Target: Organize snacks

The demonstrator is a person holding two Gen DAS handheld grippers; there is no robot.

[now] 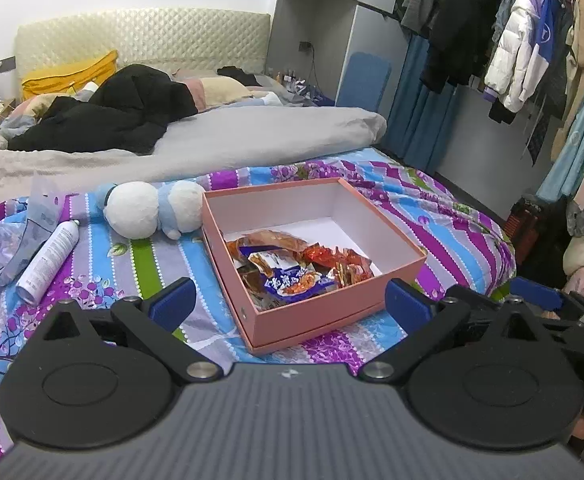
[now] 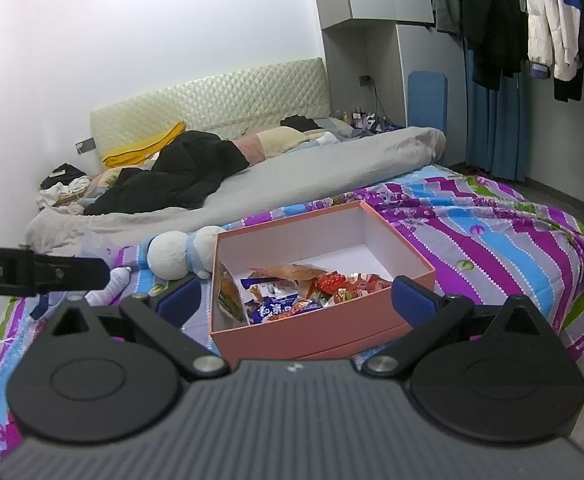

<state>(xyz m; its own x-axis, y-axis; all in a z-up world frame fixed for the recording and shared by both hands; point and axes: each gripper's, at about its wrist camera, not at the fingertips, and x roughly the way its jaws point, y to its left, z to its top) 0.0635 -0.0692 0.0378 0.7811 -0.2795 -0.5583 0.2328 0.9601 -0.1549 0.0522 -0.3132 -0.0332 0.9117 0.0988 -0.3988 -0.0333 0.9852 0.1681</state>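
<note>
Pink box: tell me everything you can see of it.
The pink box looks like rigid cardboard, rectangular, lidless, white inside. It sits flat on the striped bedspread, turned corner-on to both cameras. Snack packets lie heaped at its near end; the far end is bare. A plush toy lies against its left wall. Neither gripper touches it.

One pink box [image 1: 323, 312] is sitting on the bed, holding a pile of snack packets [image 1: 292, 268] too jumbled to count; one plush toy [image 1: 152, 208] and one spray can [image 1: 48, 260] are lying beside it.
</note>
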